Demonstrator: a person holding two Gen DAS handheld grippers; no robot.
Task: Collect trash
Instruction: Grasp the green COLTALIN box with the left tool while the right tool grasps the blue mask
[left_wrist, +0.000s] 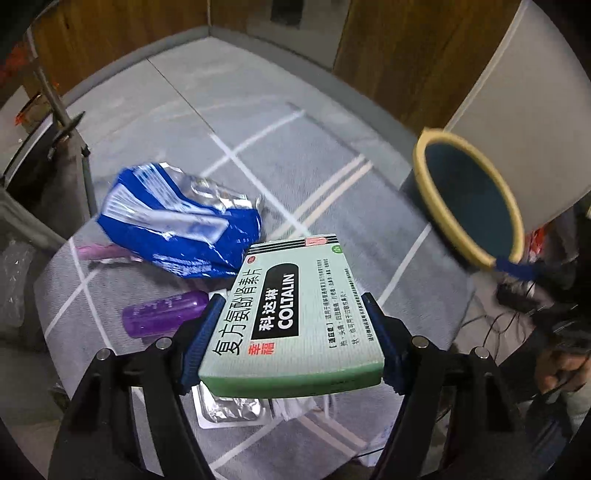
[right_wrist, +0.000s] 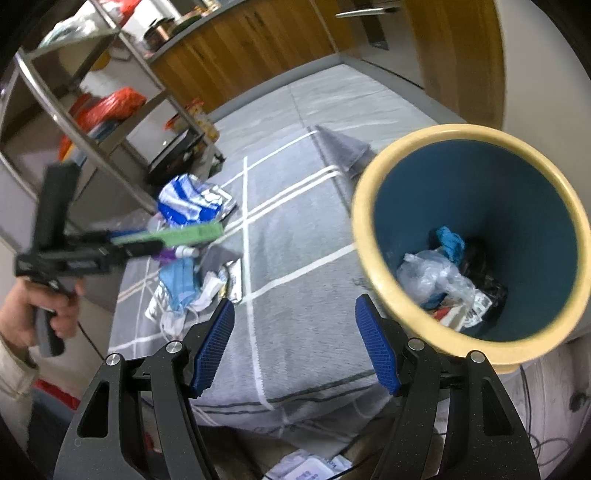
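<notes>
green med box (left_wrist: 295, 314) pinched in left gripper (left_wrist: 295, 343); right gripper (right_wrist: 295, 339) spread, empty; bin (right_wrist: 373, 236) part-filled, wrappers (left_wrist: 181, 218) etc left on far mat.

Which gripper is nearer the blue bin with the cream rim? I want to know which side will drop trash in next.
Right. The right gripper, empty and open, sits just beside the bin. The left gripper, shut on the green Coltalin box, is farther off over the trash pile.

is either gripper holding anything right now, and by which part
The left gripper holds the green medicine box by its two long side edges, near the end closest to the hand. The right gripper is open and holds nothing.
</notes>
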